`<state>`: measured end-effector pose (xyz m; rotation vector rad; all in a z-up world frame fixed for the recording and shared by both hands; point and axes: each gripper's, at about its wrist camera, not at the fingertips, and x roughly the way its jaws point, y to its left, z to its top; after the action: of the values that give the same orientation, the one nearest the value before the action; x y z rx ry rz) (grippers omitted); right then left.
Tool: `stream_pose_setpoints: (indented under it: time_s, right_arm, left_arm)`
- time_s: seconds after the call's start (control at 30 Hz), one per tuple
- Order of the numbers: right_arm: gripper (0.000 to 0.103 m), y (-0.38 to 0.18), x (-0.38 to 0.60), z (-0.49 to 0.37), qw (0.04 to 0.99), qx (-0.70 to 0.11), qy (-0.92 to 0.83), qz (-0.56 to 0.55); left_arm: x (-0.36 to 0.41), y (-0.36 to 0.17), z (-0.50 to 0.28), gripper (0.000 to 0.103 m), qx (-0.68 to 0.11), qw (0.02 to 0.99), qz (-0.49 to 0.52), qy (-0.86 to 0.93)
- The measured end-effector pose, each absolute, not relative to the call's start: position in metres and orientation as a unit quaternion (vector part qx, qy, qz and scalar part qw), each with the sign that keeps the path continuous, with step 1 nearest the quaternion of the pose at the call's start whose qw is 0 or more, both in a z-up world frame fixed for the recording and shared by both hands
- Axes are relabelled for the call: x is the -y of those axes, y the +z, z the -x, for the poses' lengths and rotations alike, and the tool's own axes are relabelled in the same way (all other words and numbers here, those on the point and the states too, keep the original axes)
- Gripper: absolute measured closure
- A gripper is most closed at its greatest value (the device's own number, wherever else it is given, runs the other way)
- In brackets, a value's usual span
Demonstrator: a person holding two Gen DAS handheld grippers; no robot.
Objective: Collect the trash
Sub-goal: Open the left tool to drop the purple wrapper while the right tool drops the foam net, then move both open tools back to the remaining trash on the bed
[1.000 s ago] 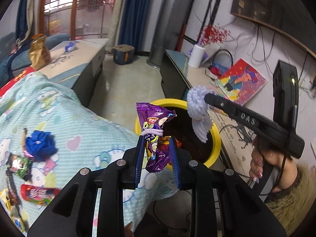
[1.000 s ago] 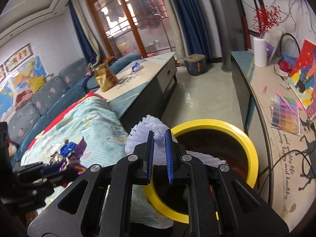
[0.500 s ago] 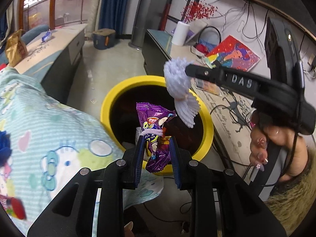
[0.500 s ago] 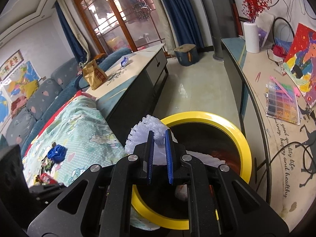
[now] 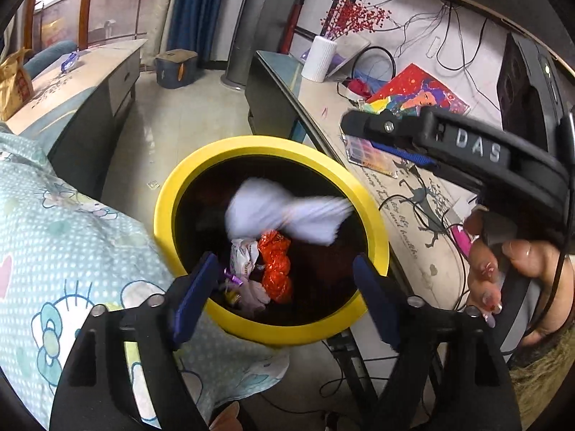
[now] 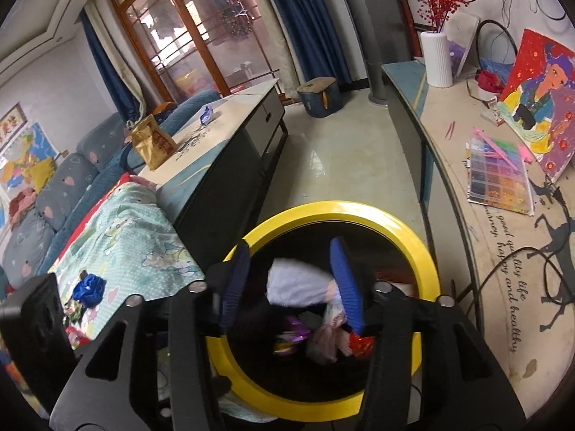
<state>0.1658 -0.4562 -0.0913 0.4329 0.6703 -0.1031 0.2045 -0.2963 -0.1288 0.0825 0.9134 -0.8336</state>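
Release | jaws of left hand-held gripper [image 5: 284, 287] and right hand-held gripper [image 6: 289, 287] are opening, nothing gripped | purple wrapper [image 5: 231, 282] and white wad [image 5: 287, 215], clamped a second ago, are dropped into yellow bin [image 5: 165, 215] | more litter is left on bed [image 6: 118, 237]

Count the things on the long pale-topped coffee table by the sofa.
2: a gold foil bag at the table's near end and a small blue wrapper farther along. Anything behind the bag is hidden.

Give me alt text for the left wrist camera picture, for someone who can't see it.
Over a yellow-rimmed bin, the left gripper is opening with nothing between its jaws. A blurred white wrapper is above an orange wrapper lying inside. The right gripper reaches in from the right.
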Motion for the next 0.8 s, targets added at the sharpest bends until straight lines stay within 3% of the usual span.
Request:
stream_pose_setpoints:
  time_s: [0.2,0.6,0.8]
  right_arm:
    - [0.048,-0.087,0.452,-0.153,0.924,-0.319,-0.064,-0.2]
    - [0.031,-0.072,0.43,-0.128,0.937,-0.301,-0.086,-0.154]
    - [0.028,-0.066,0.426,-0.116,0.94,-0.294,-0.089,-0.15]
  left_arm:
    - [0.28,-0.121,-0.205,0.008,-0.425,0.83,-0.024,-0.361]
    - [0.242,-0.09,-0.198,0.006,-0.398,0.862,-0.008,-0.314]
    - [0.227,-0.075,-0.189,0.006,-0.381,0.875,-0.002,-0.298]
